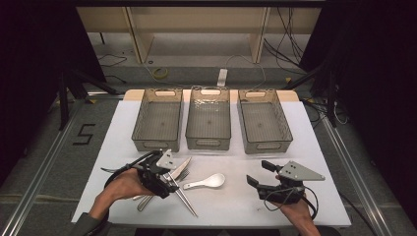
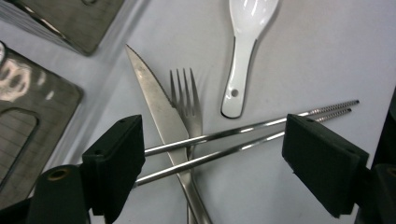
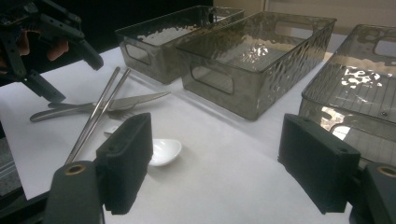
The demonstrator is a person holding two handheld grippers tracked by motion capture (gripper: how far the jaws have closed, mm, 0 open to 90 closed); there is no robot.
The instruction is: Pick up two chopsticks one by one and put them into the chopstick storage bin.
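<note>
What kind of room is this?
Probably a lab or recording room, not a kitchen: cables trail over the floor, black curtains hang at the sides, and a floor mark reads like a 5.

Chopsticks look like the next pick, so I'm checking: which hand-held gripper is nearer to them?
Left. The left hand-held gripper hovers open straddling the chopsticks; the right hand-held gripper waits open, far across the table.

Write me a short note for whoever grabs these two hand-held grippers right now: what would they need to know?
Left gripper: open, poised over the metal chopsticks, not gripping.
Right gripper: open, holding nothing, off to the right.
Things: chopsticks lie across the knife and fork; white spoon beside them; all on the white table.
Done: nothing sorted; all three trays are empty.
Left: probably pick up each utensil and put it in a tray.
</note>
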